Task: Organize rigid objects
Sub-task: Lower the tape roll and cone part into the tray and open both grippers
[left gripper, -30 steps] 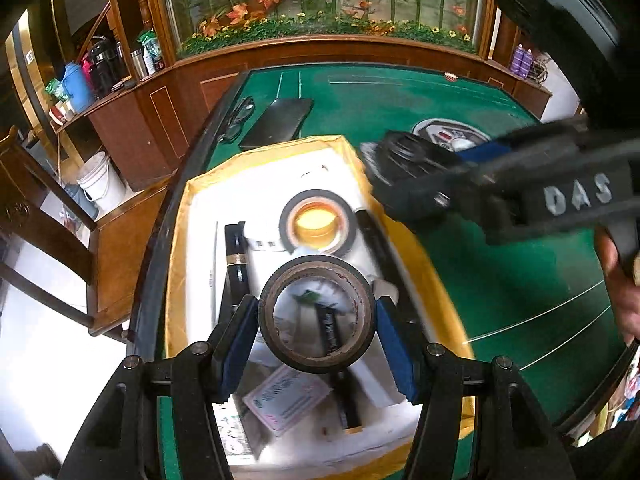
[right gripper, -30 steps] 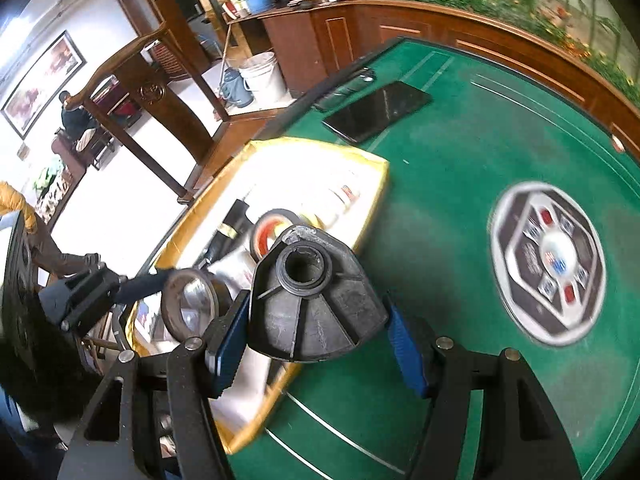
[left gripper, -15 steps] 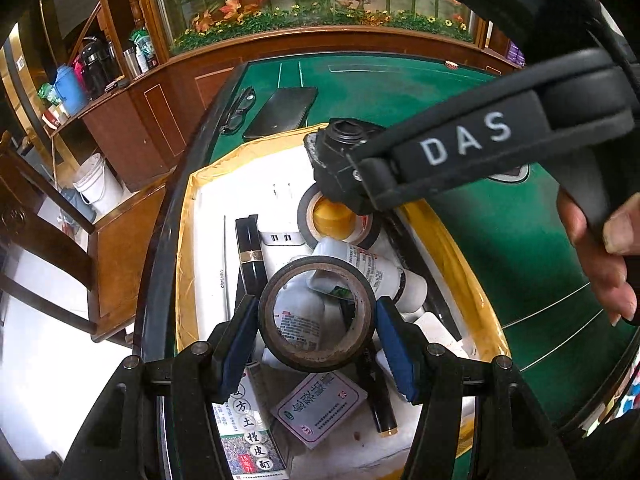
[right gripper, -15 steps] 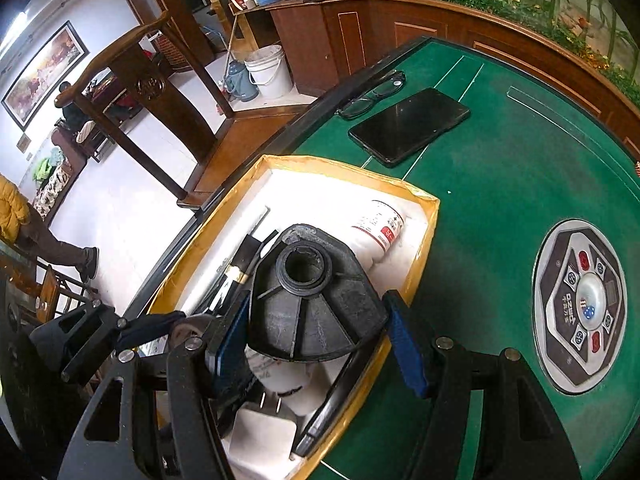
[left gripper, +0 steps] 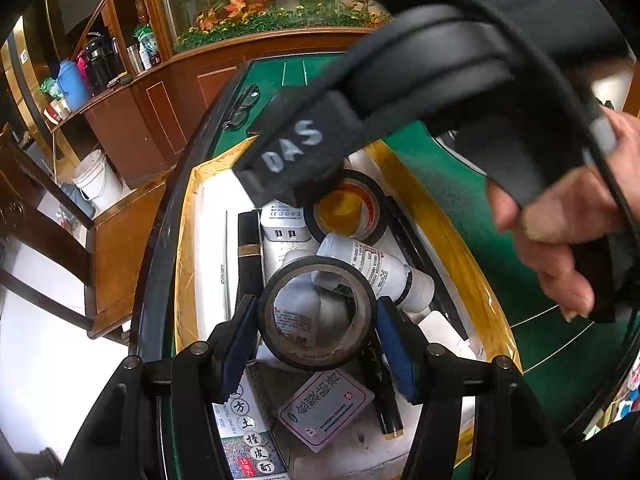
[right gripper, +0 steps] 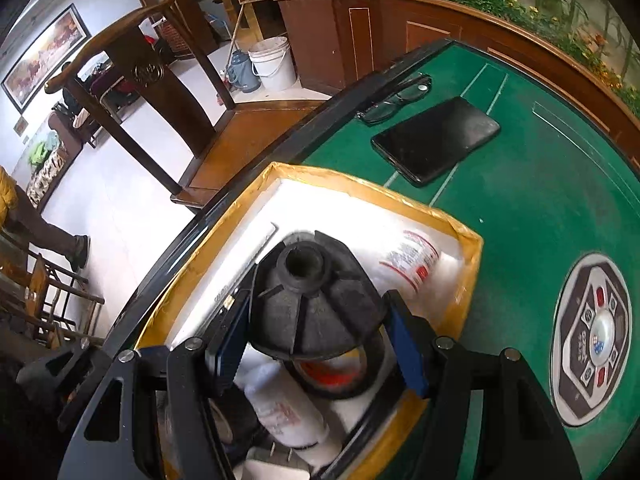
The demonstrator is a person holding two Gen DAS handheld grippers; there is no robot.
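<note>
In the left wrist view the left tool (left gripper: 318, 322) sits at the lower middle of the frame, its blue pads clamped on either side of a black tape roll (left gripper: 317, 314) that stands on edge, its open core facing the camera. The roll hangs over a yellow-rimmed box (left gripper: 440, 224) with a white lining, which fills the centre of the frame and rests on the green table (left gripper: 440, 168). Inside the box, above the held roll, lie a second tape roll (left gripper: 348, 206) with an orange core, a white bottle (left gripper: 372, 266) on its side, a white charger (left gripper: 282, 226) and a black pen (left gripper: 249, 248) with a gold band. At the bottom of the frame are printed cards (their lettering is partly readable, partly cut off). The body of the right tool, marked DAS, sweeps across the upper right, gripped by the person's right hand (left gripper: 568, 220).

In the right wrist view the right tool (right gripper: 318, 346) is at the lower middle, its pads pressed against a black ribbed cone-shaped part (right gripper: 316, 308) with a round socket on top. The part is held above the near end of the box, directly over the orange-cored roll. On the table in the upper right lie a black phone (right gripper: 436, 138) and, just beside it toward the table edge, a pair of glasses (right gripper: 396, 98). A round control panel (right gripper: 592, 340) is set in the table at the right edge.
</note>
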